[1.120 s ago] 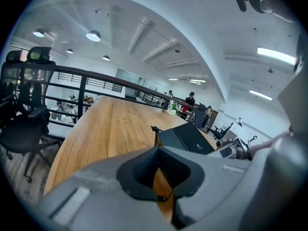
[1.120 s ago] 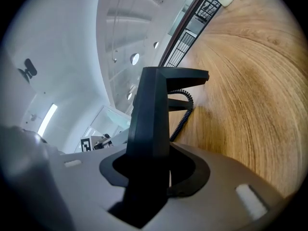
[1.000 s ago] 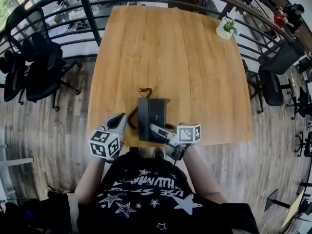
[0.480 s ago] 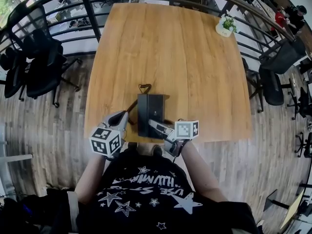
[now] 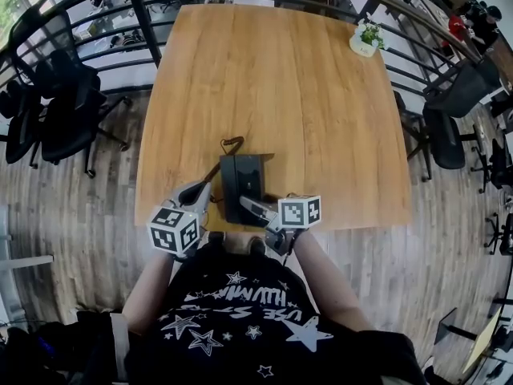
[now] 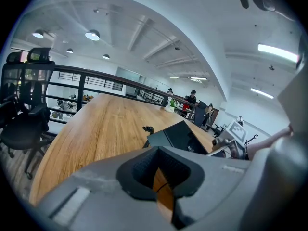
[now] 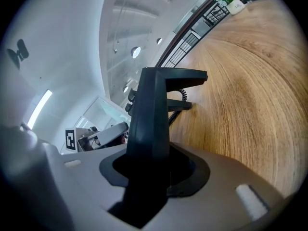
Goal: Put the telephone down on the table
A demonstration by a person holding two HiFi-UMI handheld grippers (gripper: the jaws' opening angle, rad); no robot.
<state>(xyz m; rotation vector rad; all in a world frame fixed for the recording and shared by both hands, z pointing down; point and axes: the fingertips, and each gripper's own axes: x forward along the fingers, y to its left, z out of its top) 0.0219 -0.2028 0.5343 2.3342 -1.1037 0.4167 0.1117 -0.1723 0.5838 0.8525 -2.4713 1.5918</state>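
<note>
The person's black shirt (image 5: 240, 307) carries white stars and lettering, seen upside down and too warped to read with certainty; each tool's cube shows square black-and-white markers. The phone (image 5: 239, 184) is a plain matte black slab with a coiled cord (image 5: 230, 144) at its far end, at the near edge of the wooden surface (image 5: 304, 87). The right tool (image 5: 255, 211) pinches its near side. The left tool (image 5: 196, 195), just beside it, has its jaws pressed together on nothing

bright, even ceiling light (soft shadows); fisheye bending at edges, corners vignetted.
</note>
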